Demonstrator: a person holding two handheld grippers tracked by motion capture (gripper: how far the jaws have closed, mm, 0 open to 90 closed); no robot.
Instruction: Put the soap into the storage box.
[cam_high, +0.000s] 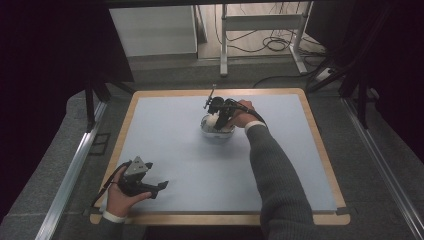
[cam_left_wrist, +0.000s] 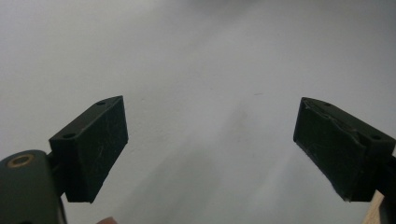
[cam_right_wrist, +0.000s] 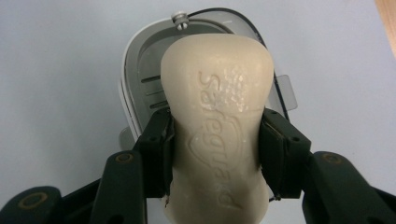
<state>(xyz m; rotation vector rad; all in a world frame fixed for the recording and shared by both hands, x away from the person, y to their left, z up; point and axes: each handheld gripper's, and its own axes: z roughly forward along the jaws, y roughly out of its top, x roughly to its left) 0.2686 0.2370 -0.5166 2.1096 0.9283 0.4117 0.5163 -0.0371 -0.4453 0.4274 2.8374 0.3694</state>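
Right gripper view: right gripper (cam_right_wrist: 215, 154) clamps "Safeguard"-embossed soap (cam_right_wrist: 217, 116)

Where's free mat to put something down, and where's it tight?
Free: the blue mat between the left gripper, open at the near left corner, and the sleeve; also the far left, and the right side beyond the sleeve. Tight: far centre, where the right gripper clamps the soap bar over the soap dish.

Wood-edged table (cam_high: 320, 150) with pale blue top stood on grey carpet (cam_high: 385, 180). Beyond the table: white metal frame (cam_high: 260, 22), tangled cables (cam_high: 272, 44), white cabinet (cam_high: 155, 30). Dark at both sides.
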